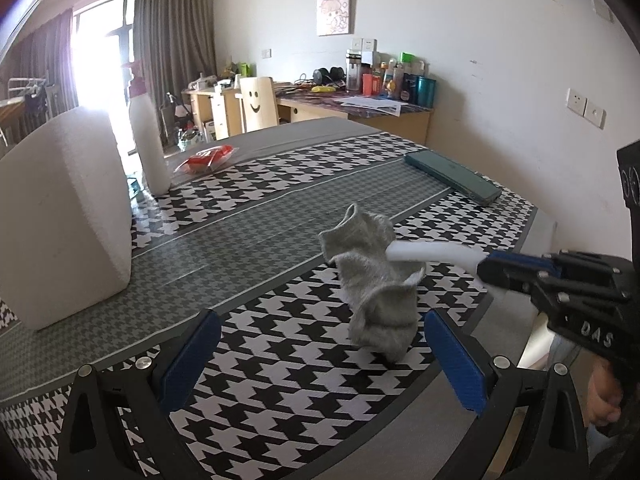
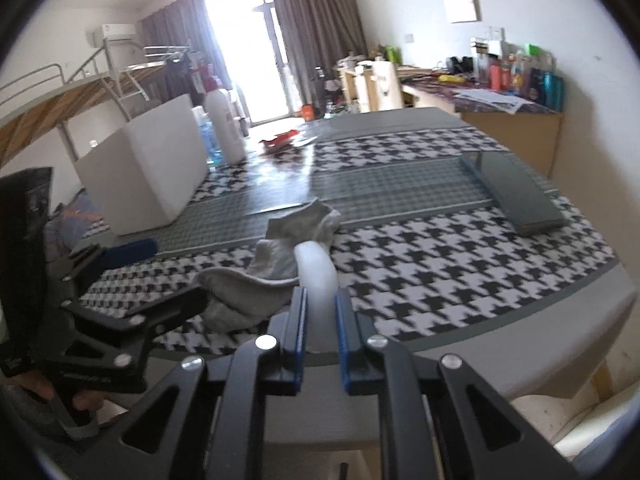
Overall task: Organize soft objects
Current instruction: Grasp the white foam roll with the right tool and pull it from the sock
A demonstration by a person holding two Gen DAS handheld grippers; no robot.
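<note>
A grey sock [image 1: 374, 280] hangs crumpled from the far end of a white curved plastic piece [image 1: 432, 255], and its lower end touches the houndstooth tablecloth [image 1: 280, 392]. My right gripper [image 1: 486, 269] comes in from the right, shut on the near end of that white piece. In the right wrist view the blue pads of the right gripper [image 2: 320, 300] clamp the white piece [image 2: 316, 272], with the sock [image 2: 276, 268] bunched just left of it. My left gripper [image 1: 322, 322] stands open low over the cloth, and the sock is just ahead between its fingers, untouched. The left gripper [image 2: 160, 276] shows at left.
A white foam box [image 1: 60, 216] stands at the left of the table, with a white spray bottle [image 1: 146, 136] and a red packet [image 1: 204, 160] behind it. A dark green flat case [image 1: 452, 176] lies at the far right. The table's edge [image 2: 520, 360] runs close on the right.
</note>
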